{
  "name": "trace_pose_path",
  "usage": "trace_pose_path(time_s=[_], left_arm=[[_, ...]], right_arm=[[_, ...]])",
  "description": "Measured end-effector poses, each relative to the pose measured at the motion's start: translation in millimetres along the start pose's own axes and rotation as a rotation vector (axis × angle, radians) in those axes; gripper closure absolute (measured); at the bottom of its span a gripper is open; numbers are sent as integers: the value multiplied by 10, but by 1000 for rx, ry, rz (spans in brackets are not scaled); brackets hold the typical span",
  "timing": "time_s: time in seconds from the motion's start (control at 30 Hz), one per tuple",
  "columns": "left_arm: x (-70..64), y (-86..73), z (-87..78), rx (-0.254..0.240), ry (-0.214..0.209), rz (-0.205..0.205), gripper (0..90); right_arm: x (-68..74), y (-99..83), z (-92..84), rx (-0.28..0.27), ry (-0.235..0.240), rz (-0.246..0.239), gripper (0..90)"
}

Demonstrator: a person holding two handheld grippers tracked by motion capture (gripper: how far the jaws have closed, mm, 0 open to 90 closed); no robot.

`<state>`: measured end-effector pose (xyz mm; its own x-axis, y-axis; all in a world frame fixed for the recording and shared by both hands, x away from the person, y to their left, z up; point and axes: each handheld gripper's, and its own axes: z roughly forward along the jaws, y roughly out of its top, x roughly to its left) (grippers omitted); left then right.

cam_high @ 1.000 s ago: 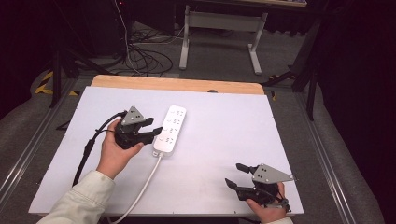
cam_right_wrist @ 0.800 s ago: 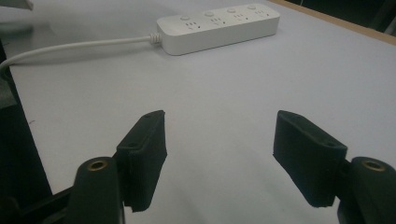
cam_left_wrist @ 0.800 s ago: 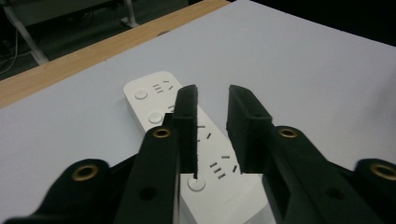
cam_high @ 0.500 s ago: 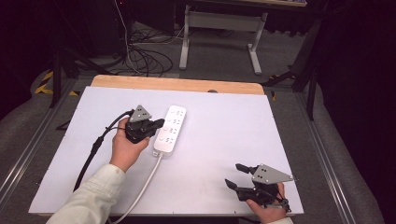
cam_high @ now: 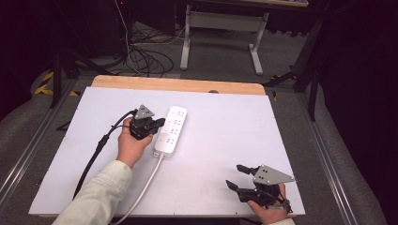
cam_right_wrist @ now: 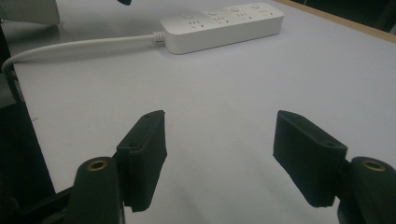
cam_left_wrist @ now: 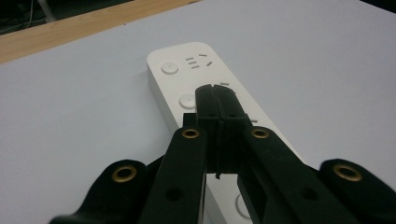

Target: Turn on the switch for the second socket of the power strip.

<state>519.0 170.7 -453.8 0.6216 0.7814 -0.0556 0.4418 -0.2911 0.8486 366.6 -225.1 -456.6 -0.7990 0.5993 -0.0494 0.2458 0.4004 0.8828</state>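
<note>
A white power strip lies in the middle of the white table top, its white cord running toward the near edge. My left gripper hovers over the strip's left side with its jaws pressed together and nothing between them. In the left gripper view the shut tips hang just above a round button on the strip. My right gripper rests near the front right of the table with its jaws wide apart. The right gripper view has the strip far off beyond the open gripper.
A wooden strip edges the far side of the table. Beyond it stand a desk frame and loose black cables on the floor. The left gripper's black cable trails across the table's left half.
My left gripper has moved away from the near edge along the strip, and its jaws have come together. The right gripper has stayed put.
</note>
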Motion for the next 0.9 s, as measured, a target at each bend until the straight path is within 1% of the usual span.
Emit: trace_pose_path(time_s=[0.07, 0.1, 0.13, 0.2, 0.33, 0.37, 0.5, 0.63, 0.73, 0.77, 0.8, 0.9], left_arm=[[5, -12, 30, 1, -3, 0, 900], [13, -14, 37, 6, 7, 16, 900], [4, -23, 54, 7, -4, 3, 900], [1, -37, 77, 15, -10, 6, 900], [3, -67, 130, 39, 4, 35, 900], [-1, -75, 145, 38, 0, 23, 900], [0, -82, 160, 45, -4, 18, 900], [-9, -100, 182, 61, -6, 38, 900], [-3, -108, 198, 65, -9, 39, 900], [4, -108, 199, 63, -3, 49, 900], [-1, -109, 203, 64, -12, 41, 900], [-7, -111, 211, 60, -13, 35, 900]], right_arm=[[-2, -1, 0, 1, 0, -1, 349], [-2, -1, 0, 1, 0, -1, 349], [-2, -1, 1, 1, 2, -1, 349], [-1, -1, 1, 3, 1, -1, 349], [-2, -3, 3, 4, 1, 1, 349], [-1, -3, 3, 4, 2, 1, 349], [-6, -4, 6, 4, 0, -1, 349], [-6, -6, 8, 3, 5, 2, 349], [-6, -7, 8, 3, 5, 2, 349], [-6, -6, 8, 2, 5, 2, 349], [-5, -6, 8, 2, 5, 3, 349], [-7, -7, 9, 2, 5, 3, 349]])
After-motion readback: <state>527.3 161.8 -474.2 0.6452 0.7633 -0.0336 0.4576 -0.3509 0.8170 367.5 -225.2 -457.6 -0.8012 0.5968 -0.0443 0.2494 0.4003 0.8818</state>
